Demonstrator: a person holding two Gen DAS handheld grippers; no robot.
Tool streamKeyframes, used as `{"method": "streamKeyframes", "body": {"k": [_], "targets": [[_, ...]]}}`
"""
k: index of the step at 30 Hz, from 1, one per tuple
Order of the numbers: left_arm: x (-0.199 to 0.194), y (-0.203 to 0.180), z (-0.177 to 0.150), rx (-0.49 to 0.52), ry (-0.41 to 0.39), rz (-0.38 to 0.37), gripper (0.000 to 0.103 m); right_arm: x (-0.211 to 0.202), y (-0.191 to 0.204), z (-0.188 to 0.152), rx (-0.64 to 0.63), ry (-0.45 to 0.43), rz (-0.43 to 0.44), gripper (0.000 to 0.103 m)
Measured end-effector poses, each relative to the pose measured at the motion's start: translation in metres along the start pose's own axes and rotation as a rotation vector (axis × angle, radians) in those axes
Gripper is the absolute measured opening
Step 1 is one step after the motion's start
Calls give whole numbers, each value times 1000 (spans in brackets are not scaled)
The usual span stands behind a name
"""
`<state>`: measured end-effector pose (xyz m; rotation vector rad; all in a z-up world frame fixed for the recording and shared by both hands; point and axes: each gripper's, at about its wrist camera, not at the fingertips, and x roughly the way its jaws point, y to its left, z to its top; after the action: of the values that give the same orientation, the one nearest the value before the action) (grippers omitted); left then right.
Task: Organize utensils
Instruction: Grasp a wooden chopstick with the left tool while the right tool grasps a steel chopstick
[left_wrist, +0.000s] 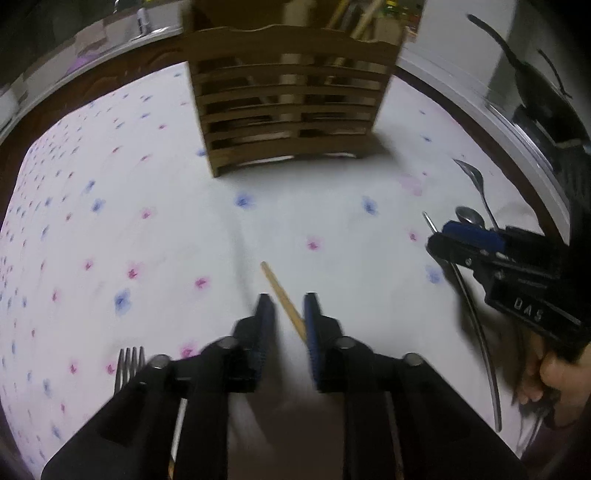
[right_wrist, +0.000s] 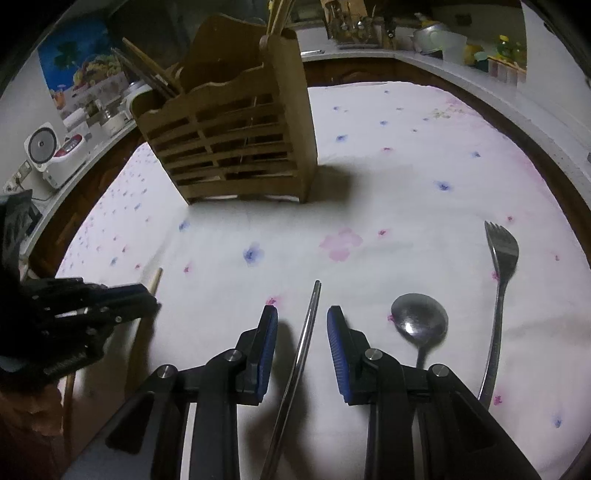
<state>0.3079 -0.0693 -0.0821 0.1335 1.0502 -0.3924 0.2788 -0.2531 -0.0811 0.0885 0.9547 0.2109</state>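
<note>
Left wrist view: left gripper (left_wrist: 288, 306) at bottom centre, jaws apart w/ a wooden chopstick (left_wrist: 282, 297) lying on the cloth (left_wrist: 110, 221) between them, slanting up-left. It touches or nearly touches the right-hand finger; nothing clamped yet. Prob. lined up this way so the fingers can close across the stick. Caddy (left_wrist: 291, 107) stands top centre, slatted front facing the cam, sticks already poking out the top — likely the drop spot. Fork (left_wrist: 127, 367) lies bottom left beside the gripper's body. Right gripper (left_wrist: 443, 240) comes in from the right edge, low over the cloth, hand partly visible behind it.

Right wrist view: right gripper (right_wrist: 302, 325) bottom centre, jaws apart, straddling a metal chopstick (right_wrist: 308, 332) that runs up the middle of the gap, touching neither pad as far as I can tell. Pose is low, pointed fwd along the stick toward the caddy (right_wrist: 236, 140) at upper left-centre. Spoon (right_wrist: 419, 321) just right of the fingers, 2nd fork (right_wrist: 500, 273) further right, both flat on the cloth (right_wrist: 406, 166). Left gripper (right_wrist: 147, 299) at left edge, over the wooden chopstick (right_wrist: 155, 280).
</note>
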Motion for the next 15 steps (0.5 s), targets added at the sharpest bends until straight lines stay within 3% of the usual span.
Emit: {"method": "streamKeyframes", "body": {"k": [6, 9, 11, 12, 15], "targets": [[10, -11, 6, 17, -9, 33, 23, 5, 3, 5, -34, 8, -13, 29], [10, -22, 3, 54, -32, 60, 10, 7, 7, 4, -65, 6, -29, 28], [10, -24, 2, 59, -46, 69, 9, 7, 8, 3, -82, 1, -57, 20], [9, -25, 1, 61, -50, 73, 8, 7, 7, 3, -79, 0, -58, 11], [3, -23, -2, 48, -56, 53, 4, 5, 0, 5, -38, 10, -14, 6]]}}
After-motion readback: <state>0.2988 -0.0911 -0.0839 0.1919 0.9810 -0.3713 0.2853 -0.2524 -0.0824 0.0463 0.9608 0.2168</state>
